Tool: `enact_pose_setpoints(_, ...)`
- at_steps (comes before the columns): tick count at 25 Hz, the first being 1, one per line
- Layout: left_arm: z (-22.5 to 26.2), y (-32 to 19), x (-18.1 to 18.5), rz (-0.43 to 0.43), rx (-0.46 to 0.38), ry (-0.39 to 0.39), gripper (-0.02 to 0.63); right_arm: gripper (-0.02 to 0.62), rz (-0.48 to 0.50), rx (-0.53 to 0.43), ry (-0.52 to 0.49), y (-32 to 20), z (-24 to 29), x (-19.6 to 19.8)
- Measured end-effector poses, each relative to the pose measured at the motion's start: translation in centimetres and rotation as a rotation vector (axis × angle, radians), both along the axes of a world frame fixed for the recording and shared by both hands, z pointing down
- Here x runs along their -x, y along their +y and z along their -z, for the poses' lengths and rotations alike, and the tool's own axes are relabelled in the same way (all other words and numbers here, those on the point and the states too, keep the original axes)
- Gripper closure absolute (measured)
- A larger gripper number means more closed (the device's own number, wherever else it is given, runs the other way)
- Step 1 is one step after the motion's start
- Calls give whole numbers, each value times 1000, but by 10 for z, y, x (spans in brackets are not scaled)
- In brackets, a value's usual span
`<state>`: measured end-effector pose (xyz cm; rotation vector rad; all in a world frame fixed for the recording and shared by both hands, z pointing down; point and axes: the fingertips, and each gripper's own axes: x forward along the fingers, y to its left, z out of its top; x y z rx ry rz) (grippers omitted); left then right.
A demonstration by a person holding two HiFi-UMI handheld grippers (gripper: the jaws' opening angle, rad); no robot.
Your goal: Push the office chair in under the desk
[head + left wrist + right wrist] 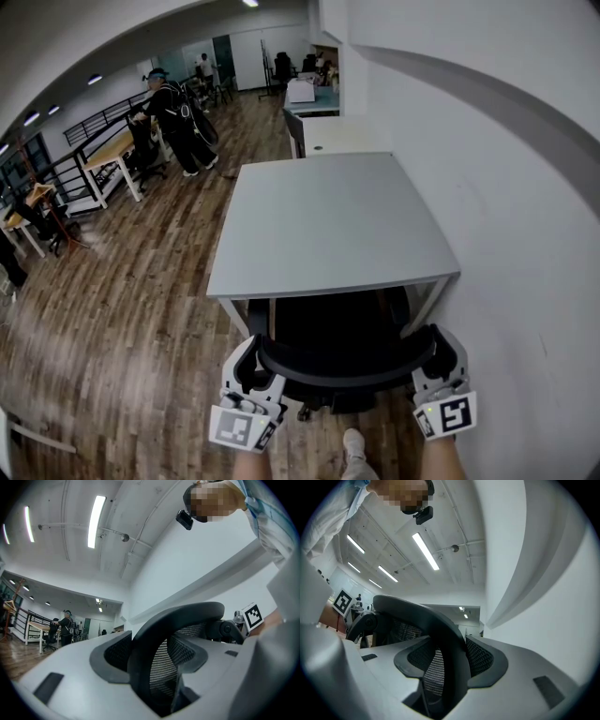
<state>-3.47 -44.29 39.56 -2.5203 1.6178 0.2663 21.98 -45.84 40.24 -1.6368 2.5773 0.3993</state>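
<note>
1. Location: the office chair [337, 342] stands at the near edge of the counter [328, 225]. Its seat is partly under the top and its backrest faces you, outside that edge.
2. Tongs: your left tongs [249, 364] and right tongs [439, 352] are each clamped on the backrest rim [347, 373], one at each top corner.
3. Handling: judged heavy but free-rolling on the wood floor [141, 309]. The rim looks stiff and the mesh soft, so hold the rim only.
4. Risk: uneven pushing may swivel it.
</note>
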Motion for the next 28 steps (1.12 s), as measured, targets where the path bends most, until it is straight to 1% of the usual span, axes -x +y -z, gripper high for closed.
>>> enact_pose_setpoints(15, 4, -31, 1, 8, -6, 5, 376, 379, 9, 2, -8, -34, 4, 1)
enact_pose_setpoints(18, 5, -39, 2, 12, -6, 6, 374, 379, 7, 13, -9, -43, 2, 1)
enact_pose_setpoints(28, 3, -69, 3, 21, -3, 5, 374, 379, 25, 7, -6, -75, 3, 5)
